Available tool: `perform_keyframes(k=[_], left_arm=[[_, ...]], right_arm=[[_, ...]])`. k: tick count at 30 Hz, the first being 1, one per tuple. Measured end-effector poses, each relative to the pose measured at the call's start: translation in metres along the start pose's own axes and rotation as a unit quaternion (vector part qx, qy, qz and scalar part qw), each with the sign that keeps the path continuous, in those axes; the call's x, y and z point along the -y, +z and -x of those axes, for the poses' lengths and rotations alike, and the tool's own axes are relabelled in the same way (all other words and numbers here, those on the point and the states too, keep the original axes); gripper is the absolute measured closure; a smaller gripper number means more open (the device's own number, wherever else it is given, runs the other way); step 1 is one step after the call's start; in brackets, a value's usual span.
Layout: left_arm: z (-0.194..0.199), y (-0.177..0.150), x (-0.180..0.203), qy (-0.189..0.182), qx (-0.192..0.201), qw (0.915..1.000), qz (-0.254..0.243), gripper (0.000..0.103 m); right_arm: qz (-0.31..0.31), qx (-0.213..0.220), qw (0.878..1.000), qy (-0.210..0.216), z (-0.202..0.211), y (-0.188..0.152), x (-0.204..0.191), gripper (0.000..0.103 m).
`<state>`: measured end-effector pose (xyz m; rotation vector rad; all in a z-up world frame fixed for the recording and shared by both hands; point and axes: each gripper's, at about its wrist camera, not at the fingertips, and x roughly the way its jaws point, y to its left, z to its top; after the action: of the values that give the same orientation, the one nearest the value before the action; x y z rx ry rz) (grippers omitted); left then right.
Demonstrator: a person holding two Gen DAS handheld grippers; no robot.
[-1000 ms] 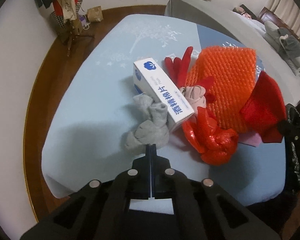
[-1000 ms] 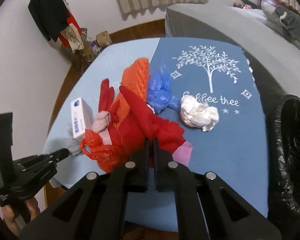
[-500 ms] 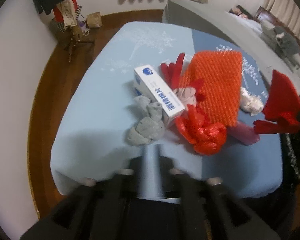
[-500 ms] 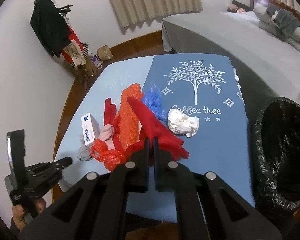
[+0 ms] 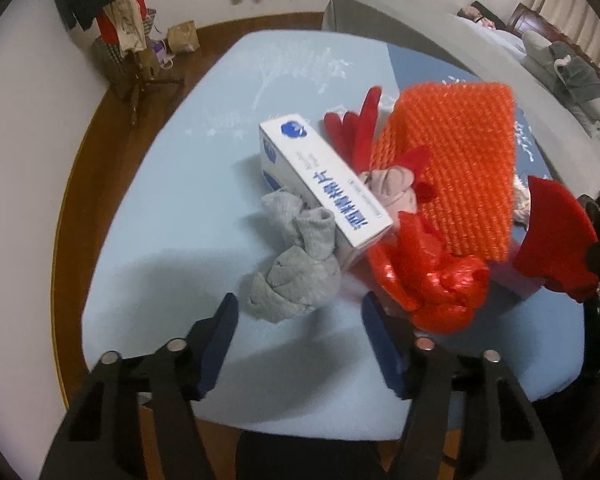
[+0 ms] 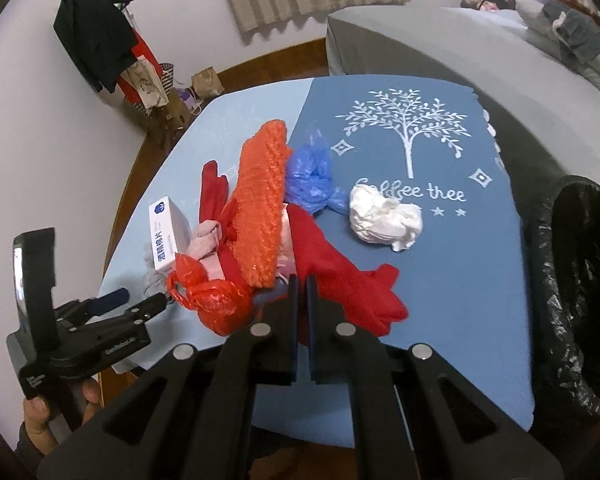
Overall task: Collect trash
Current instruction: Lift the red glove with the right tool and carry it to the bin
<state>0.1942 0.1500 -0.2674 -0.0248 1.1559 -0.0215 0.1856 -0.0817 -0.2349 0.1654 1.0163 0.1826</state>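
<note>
Fingers of the left gripper [image 5: 296, 312] stand apart with nothing between them, their tips poised just short of a knotted grey sock [image 5: 296, 276] on the near edge of the table [image 5: 148, 240]. Fingers of the right gripper [image 6: 299, 286] are pressed together, and a red cloth [image 6: 340, 276] appears pinched at their tips; in the left wrist view this cloth [image 5: 552, 232] hangs clear of the table at the right.

The trash lies in a loose heap on the light-blue half of the table. A white box with blue print [image 5: 324, 180] lies touching the sock. Beside it are a pink crumpled scrap [image 5: 392, 188], a red glove [image 5: 356, 132], an orange mesh pad [image 5: 456, 168] and a knotted red plastic bag [image 5: 440, 284].

On the dark-blue half, a blue plastic bag [image 6: 312, 176] sits against the orange pad, and a white paper wad [image 6: 384, 216] rests apart near the printed lettering. A black-lined bin [image 6: 580, 280] stands off the table's right edge.
</note>
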Motion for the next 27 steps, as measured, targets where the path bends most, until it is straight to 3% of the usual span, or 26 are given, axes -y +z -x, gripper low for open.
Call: perform_keyframes(k=[2,9,16,27], left_arm=[[-0.007,0.001,-0.001,-0.002,-0.005,1.0000,0.004,0.046],[-0.010,0.002,-0.005,-0.008,-0.003,0.9999,0.015,0.069],[0.020,-0.003,0.000,0.008,0.015,0.9998,0.012,0.073],[0.098,-0.015,0.021,0.005,0.052,0.9985,0.015,0.073]], right_arm=[[0.003,-0.003,1.000,0.000,-0.006,0.002,-0.003,0.100],[0.010,-0.010,1.000,0.002,-0.012,0.005,-0.009,0.100],[0.008,-0.001,1.000,0.004,0.001,0.005,-0.008,0.100],[0.005,0.024,1.000,0.008,0.041,0.007,-0.003,0.100]])
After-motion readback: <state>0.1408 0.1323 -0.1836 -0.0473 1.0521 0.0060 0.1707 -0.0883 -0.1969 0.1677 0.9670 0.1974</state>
